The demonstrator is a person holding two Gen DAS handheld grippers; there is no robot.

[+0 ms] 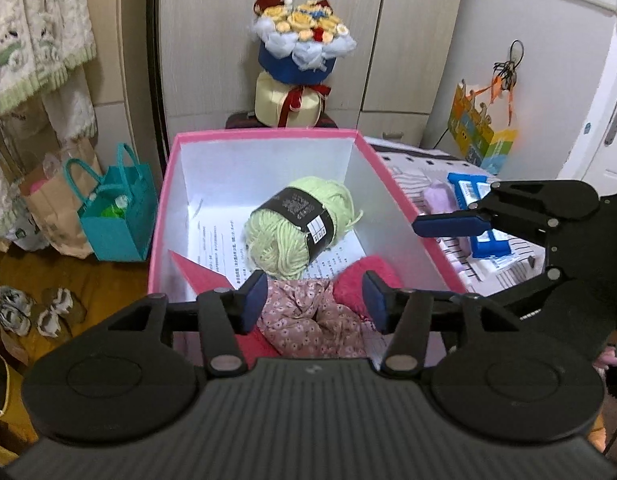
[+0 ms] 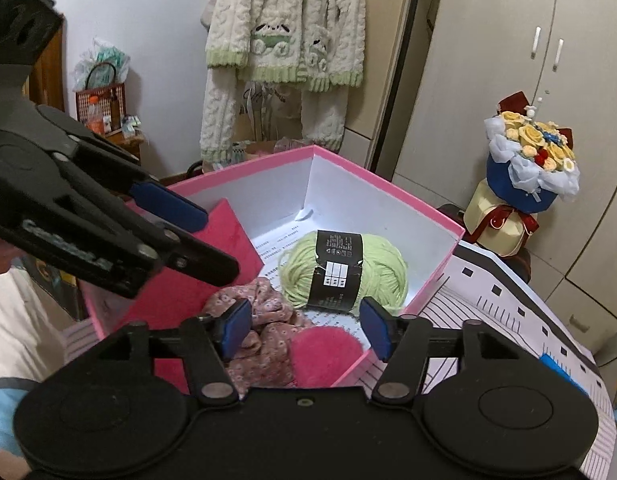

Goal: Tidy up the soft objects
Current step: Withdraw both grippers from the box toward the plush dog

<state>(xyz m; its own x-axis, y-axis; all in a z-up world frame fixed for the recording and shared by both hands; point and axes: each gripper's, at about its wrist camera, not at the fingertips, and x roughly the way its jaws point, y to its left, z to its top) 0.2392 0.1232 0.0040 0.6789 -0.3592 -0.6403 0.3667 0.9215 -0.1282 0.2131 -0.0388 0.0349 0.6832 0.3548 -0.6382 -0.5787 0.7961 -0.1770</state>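
Note:
A pink box with white walls holds a pale green yarn ball with a black label. Nearer me in the box lie a crumpled pink floral cloth and a fuzzy magenta piece. A red card leans inside its left wall. My left gripper hangs open over the floral cloth, pads apart from it. My right gripper hangs open over the cloth and the magenta piece, holding nothing; one of its blue pads shows over the box's right rim.
The box stands on a striped cloth with blue packets to its right. A flower bouquet stands behind it by the cupboards. A teal bag and shoes are on the floor at the left. A knitted cardigan hangs behind.

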